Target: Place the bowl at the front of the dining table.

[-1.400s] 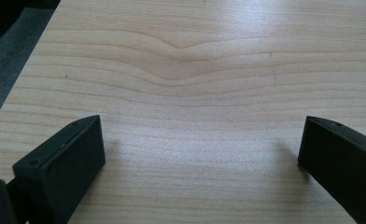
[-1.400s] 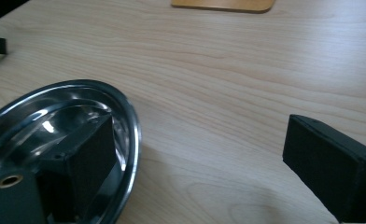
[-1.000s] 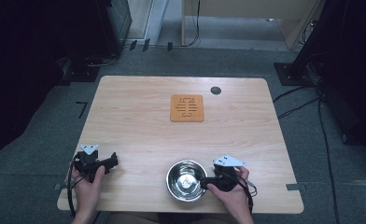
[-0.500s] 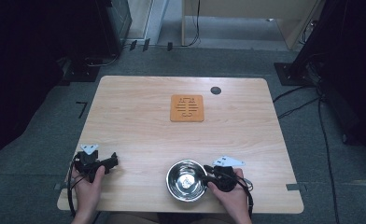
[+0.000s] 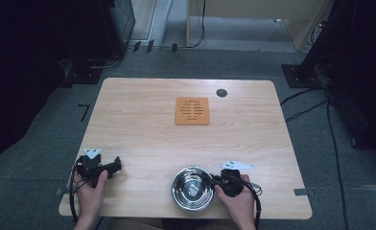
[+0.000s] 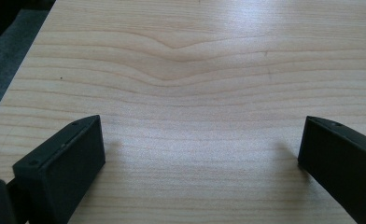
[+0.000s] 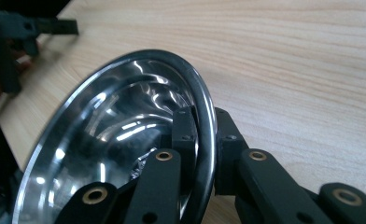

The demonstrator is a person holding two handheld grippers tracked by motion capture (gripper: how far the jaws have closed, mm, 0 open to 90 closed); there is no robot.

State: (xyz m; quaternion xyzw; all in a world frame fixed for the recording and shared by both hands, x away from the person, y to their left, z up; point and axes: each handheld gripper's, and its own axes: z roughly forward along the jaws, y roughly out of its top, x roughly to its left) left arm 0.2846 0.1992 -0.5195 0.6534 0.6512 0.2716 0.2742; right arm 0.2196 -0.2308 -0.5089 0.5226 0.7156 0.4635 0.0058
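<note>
Wooden table [image 5: 143,124]: trivet [image 5: 192,110] far off, right gripper [image 7: 203,135] pinching bowl [image 5: 192,187] rim.

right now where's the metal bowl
In the high view the metal bowl sits at the near edge of the table, right of centre, its rim pinched by the right tongs and well in front of the wooden trivet.

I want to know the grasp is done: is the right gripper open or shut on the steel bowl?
Shut on it. In the right gripper view the right gripper has one jaw inside and one outside the steel bowl, pinching its rim.
</note>
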